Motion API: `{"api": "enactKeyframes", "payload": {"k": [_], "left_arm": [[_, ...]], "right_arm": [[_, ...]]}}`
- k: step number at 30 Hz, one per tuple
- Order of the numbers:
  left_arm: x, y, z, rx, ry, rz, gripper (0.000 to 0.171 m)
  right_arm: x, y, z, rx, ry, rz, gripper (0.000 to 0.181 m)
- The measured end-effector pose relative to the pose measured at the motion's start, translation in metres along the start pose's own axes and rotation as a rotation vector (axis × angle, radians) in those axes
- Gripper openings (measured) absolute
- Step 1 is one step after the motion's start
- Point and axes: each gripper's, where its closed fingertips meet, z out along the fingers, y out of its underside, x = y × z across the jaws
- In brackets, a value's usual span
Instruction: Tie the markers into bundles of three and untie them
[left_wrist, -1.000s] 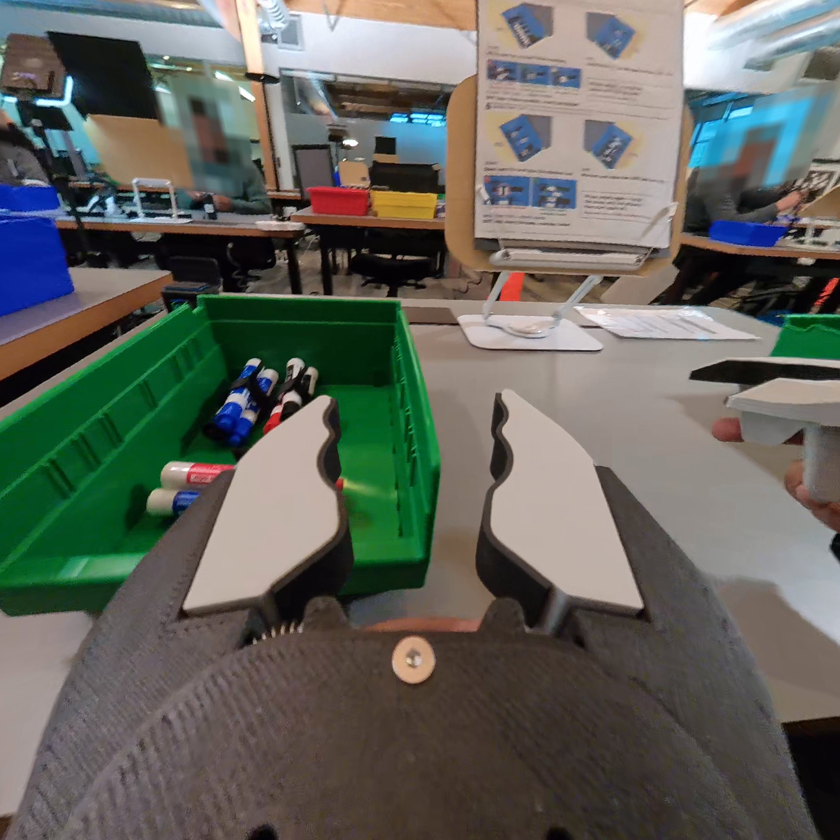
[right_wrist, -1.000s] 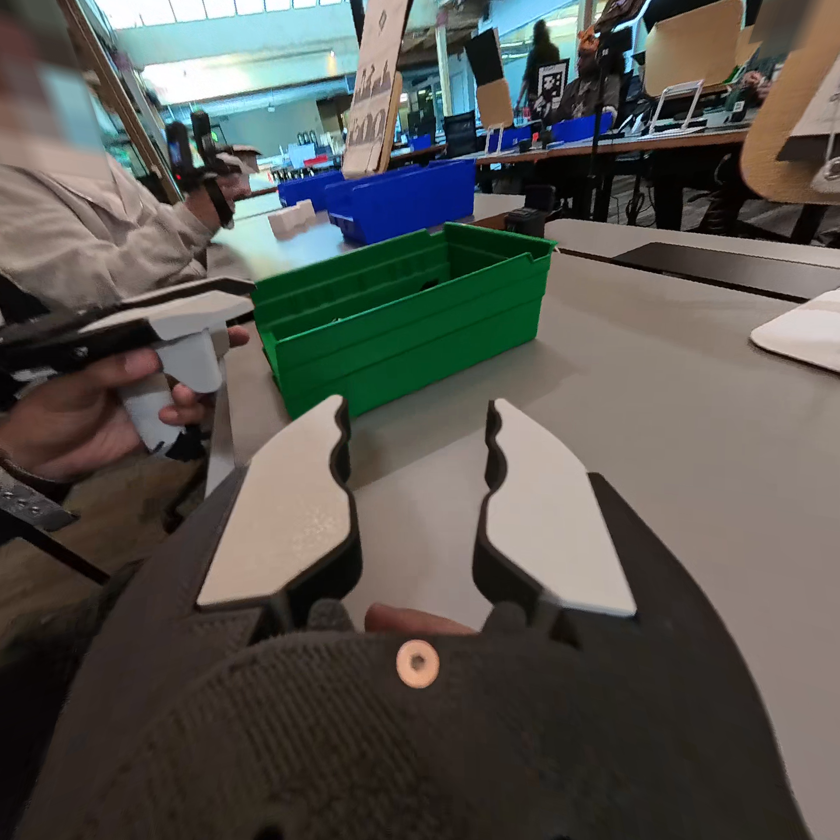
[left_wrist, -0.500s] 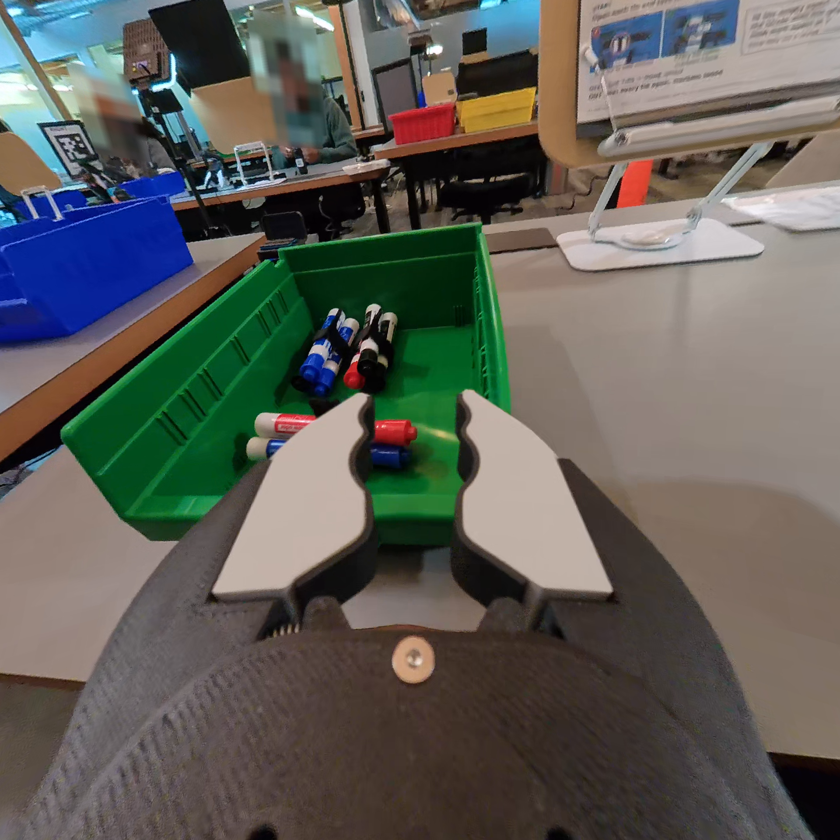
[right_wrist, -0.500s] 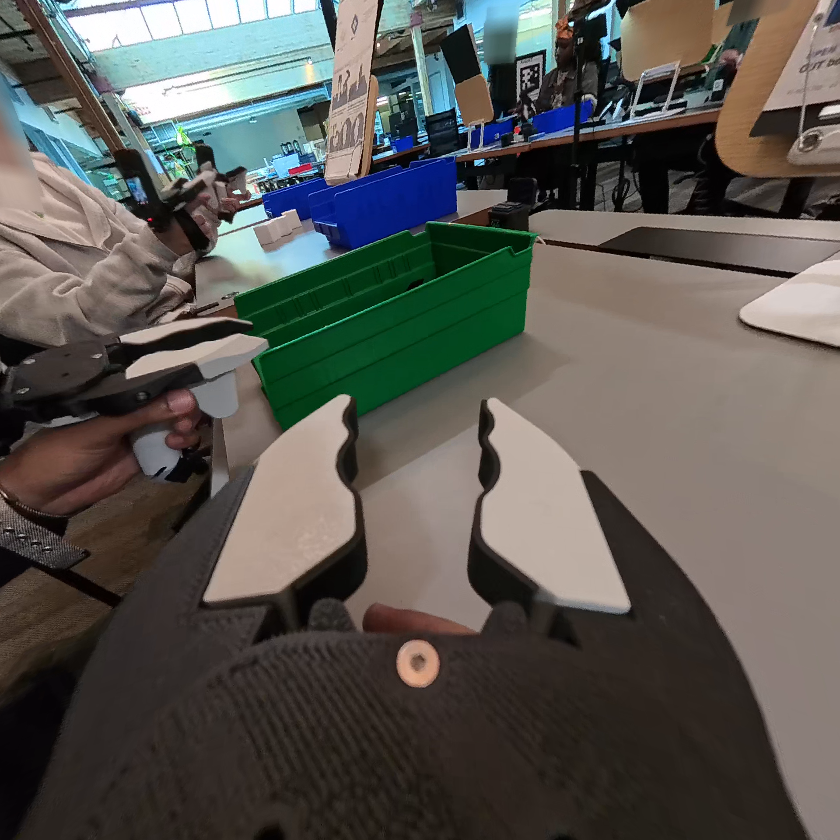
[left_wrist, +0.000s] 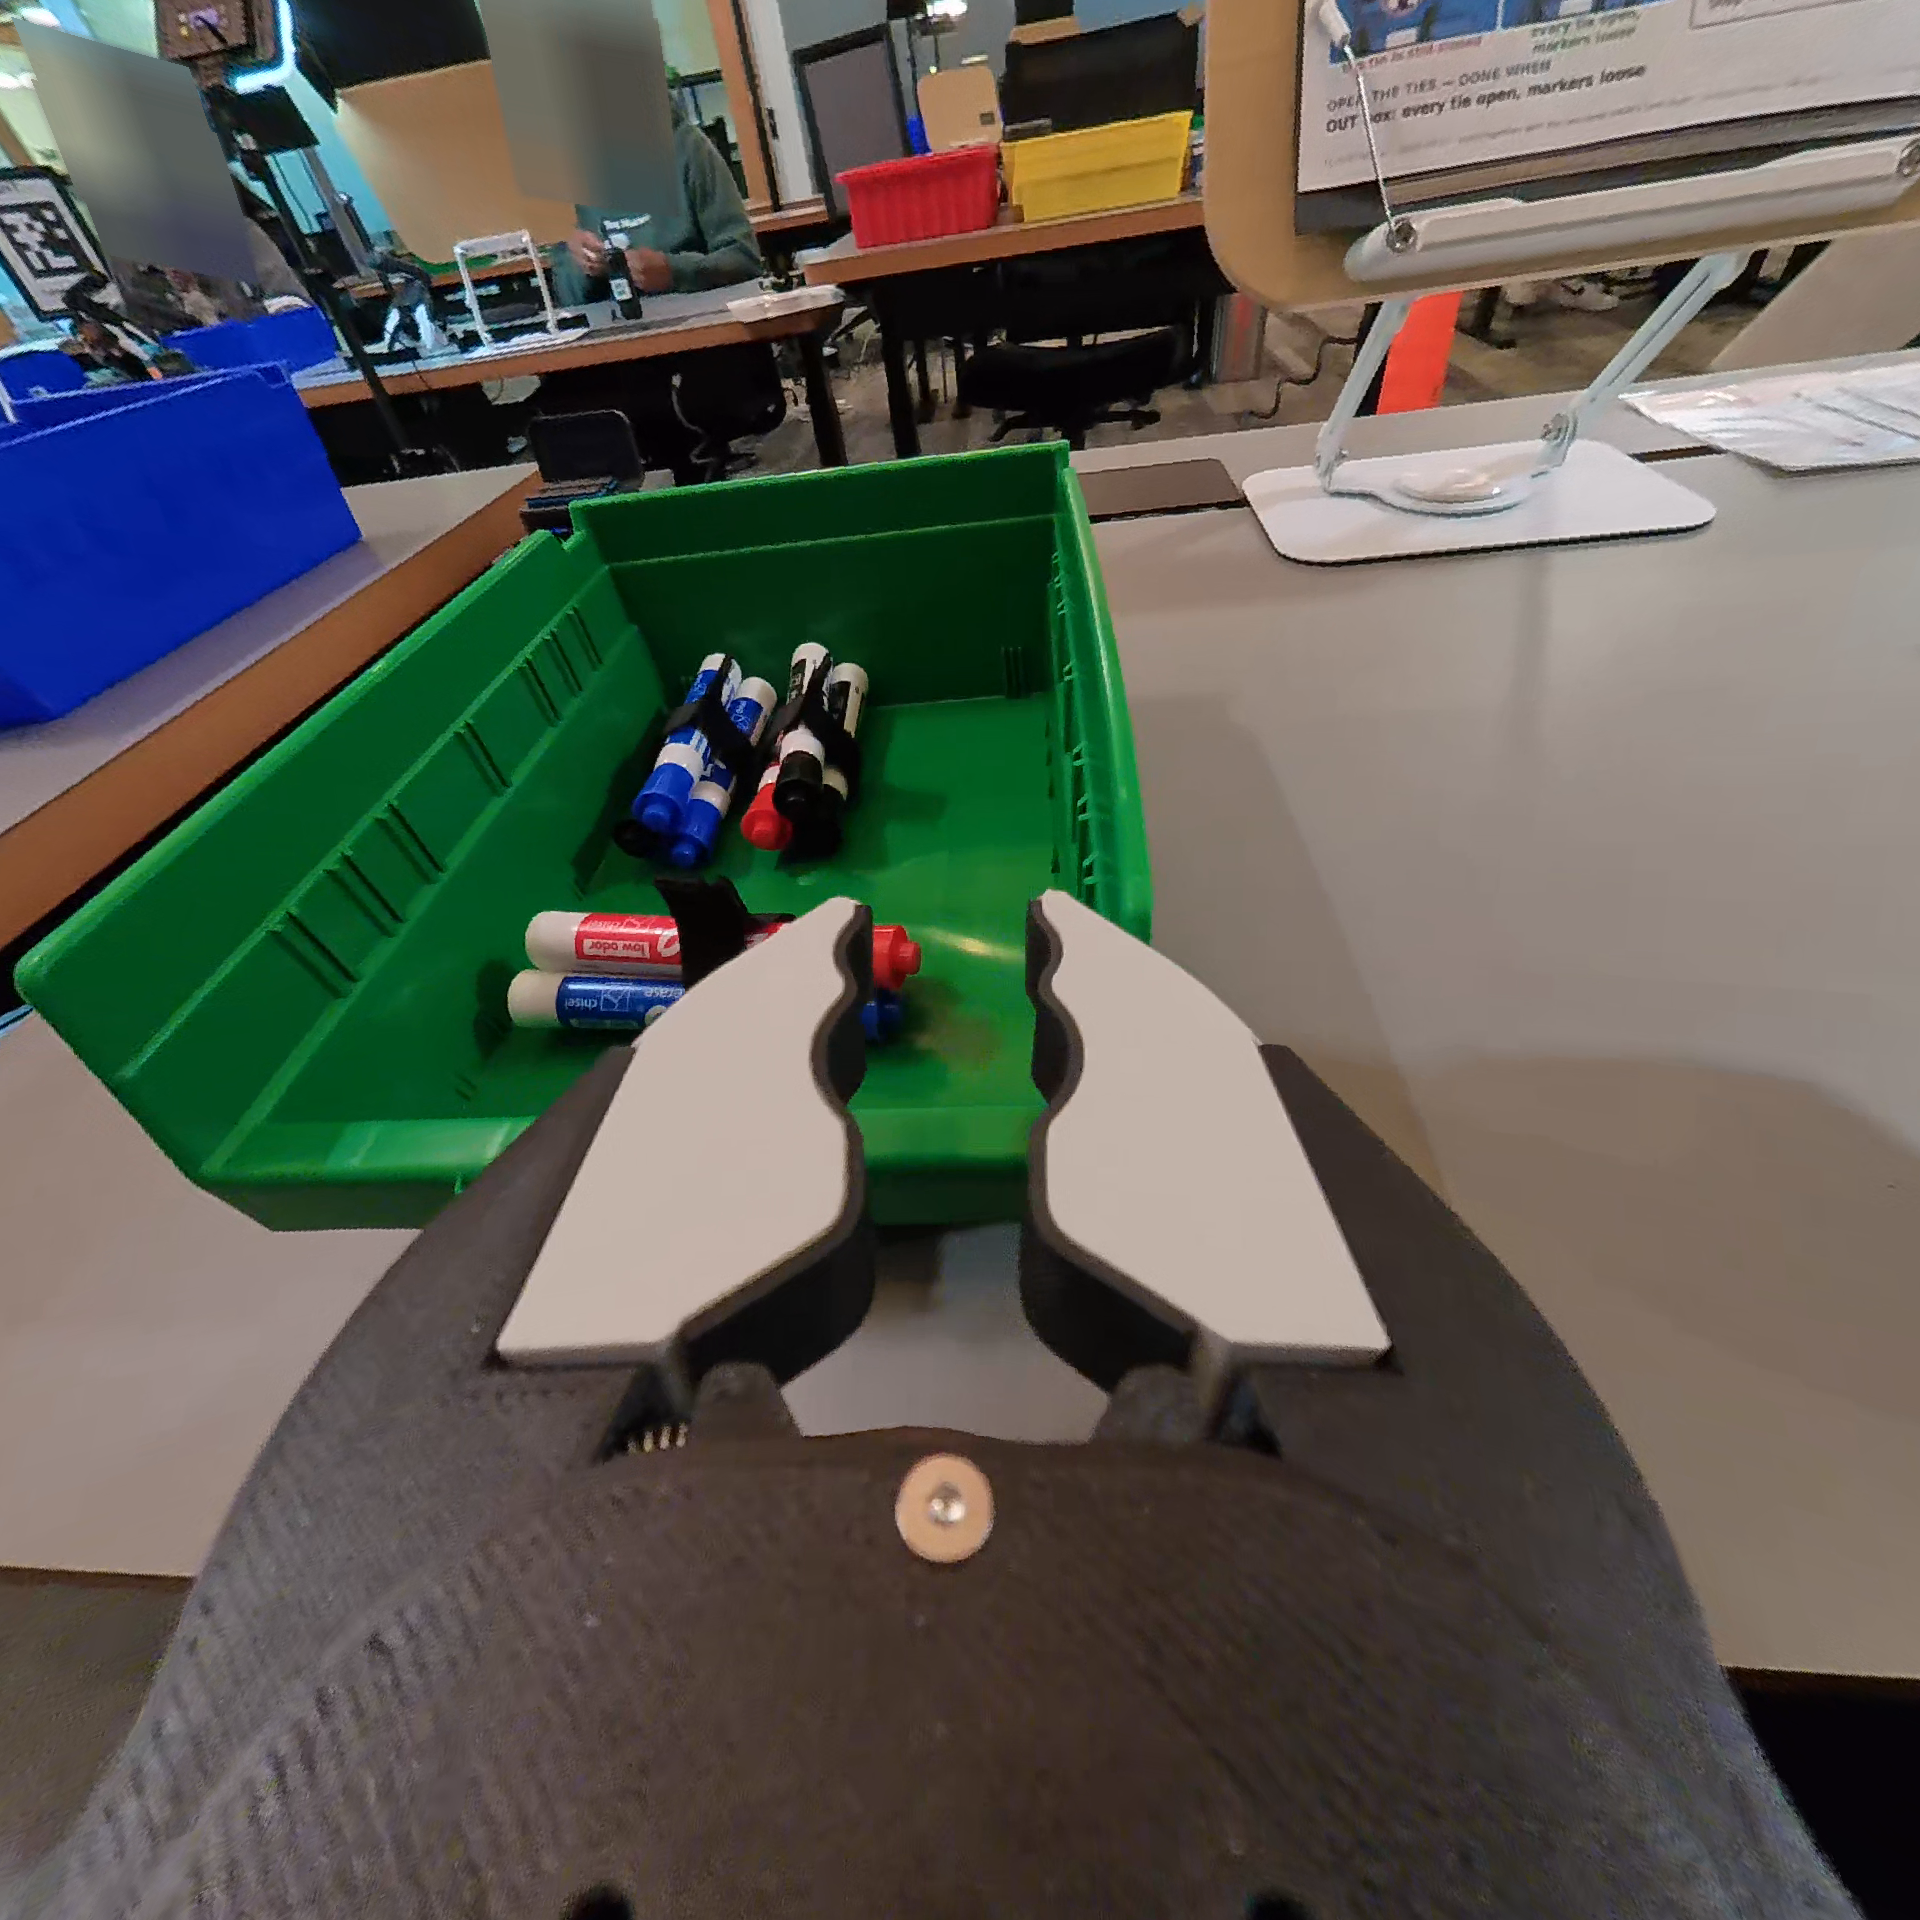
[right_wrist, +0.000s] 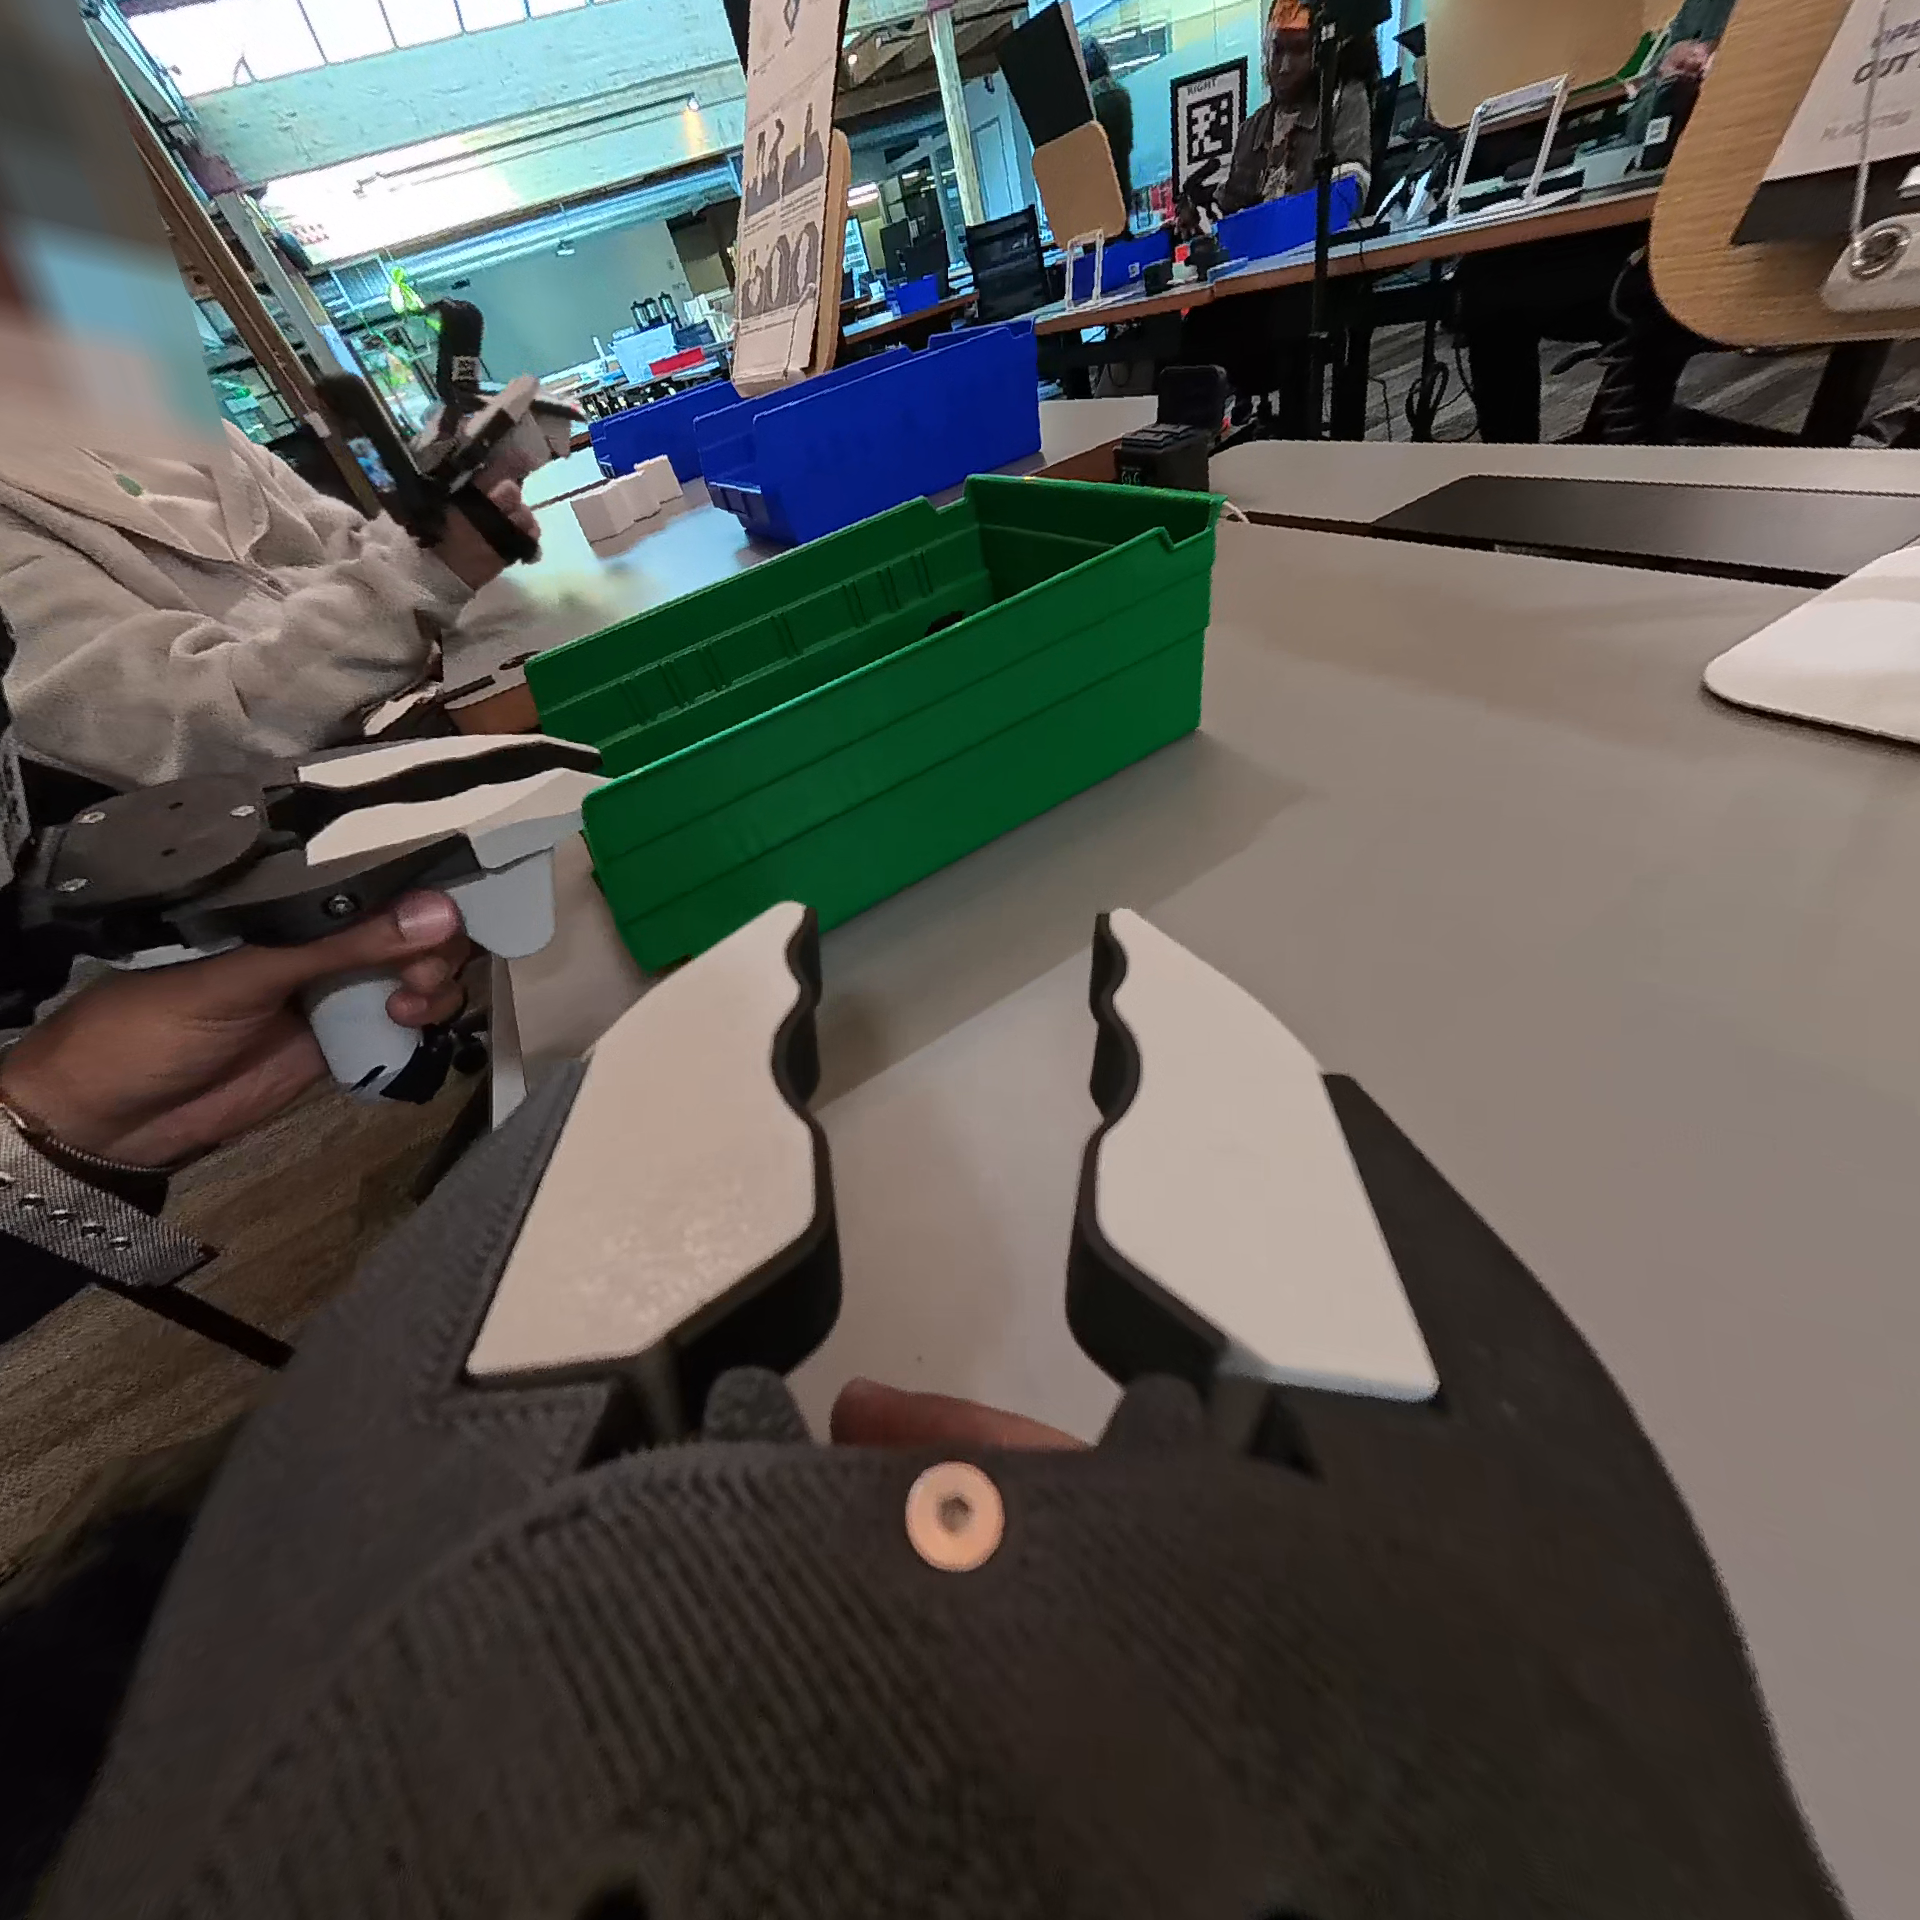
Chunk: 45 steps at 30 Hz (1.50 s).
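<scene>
- From the left wrist view we see into the green plastic bin (left_wrist: 312, 935): strapped bundles of capped markers (left_wrist: 748, 758) lie inside, below our left gripper (left_wrist: 943, 914), jaws apart and empty.
- The right wrist view hides them; our right gripper (right_wrist: 951, 925) hovers parted over the grey tabletop (right_wrist: 1455, 883).
- Blue bins (right_wrist: 883, 426) stand behind.

Markers (left_wrist: 613, 971) lay in the bin (left_wrist: 312, 925); a stand (left_wrist: 1475, 509) stood behind, right of the bin.

One green bin (left_wrist: 312, 914), three marker bundles (left_wrist: 696, 769), two grippers (left_wrist: 945, 935).
</scene>
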Motion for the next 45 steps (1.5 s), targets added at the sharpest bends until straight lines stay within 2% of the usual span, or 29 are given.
{"api": "enactKeyframes", "payload": {"k": [5,7,10,13,15,24,29,30,34,35,36,37,40,42,45], "left_arm": [[-0.001,-0.007,-0.003,0.037,0.026,-0.061,0.037],[0.003,-0.012,-0.006,0.057,0.068,-0.11,0.046],[0.011,-0.007,-0.004,0.027,0.113,-0.137,0.054],[0.016,0.006,0.001,-0.044,0.113,-0.088,0.059],[0.013,0.011,0.003,-0.066,0.07,-0.04,0.055],[0.028,0.01,0.002,-0.053,0.08,0.069,0.005],[0.029,0.01,0.002,-0.05,0.088,0.038,0.004],[0.028,0.009,0.001,-0.046,0.093,0.034,0.006],[0.011,-0.009,-0.011,0.022,0.06,-0.01,0.037],[0.002,-0.016,-0.016,0.055,0.043,-0.043,0.044],[-0.01,-0.022,-0.02,0.079,0.017,-0.087,0.043],[-0.021,-0.025,-0.024,0.089,-0.002,-0.138,0.043],[-0.051,-0.017,-0.033,0.069,-0.028,-0.252,0.044],[-0.064,-0.003,-0.038,0.011,-0.038,-0.229,0.045],[-0.081,0.005,-0.043,-0.002,-0.075,-0.185,0.044]], "right_arm": [[0.0,0.0,0.0,-0.002,-0.003,0.002,0.051],[0.0,0.0,0.0,-0.002,-0.002,0.005,0.051],[0.0,0.001,0.0,-0.004,-0.003,0.009,0.051],[0.0,0.002,0.001,-0.01,-0.005,0.006,0.051],[-0.001,0.003,0.001,-0.015,-0.006,0.002,0.051],[-0.002,0.008,0.003,-0.041,-0.004,-0.014,0.051],[-0.002,0.009,0.004,-0.049,-0.005,-0.011,0.05],[-0.002,0.01,0.004,-0.051,-0.006,-0.013,0.051],[-0.005,0.01,0.004,-0.063,0.004,-0.034,0.052],[-0.009,0.008,0.005,-0.061,0.009,-0.016,0.057],[-0.014,0.001,0.009,-0.05,0.02,0.029,0.073],[-0.024,-0.009,0.014,-0.033,0.004,0.084,0.081],[-0.073,-0.045,0.043,-0.023,-0.176,0.088,0.057],[-0.098,-0.051,0.08,-0.147,-0.242,-0.005,0.058],[-0.113,-0.037,0.143,-0.418,-0.277,-0.209,0.06]]}}
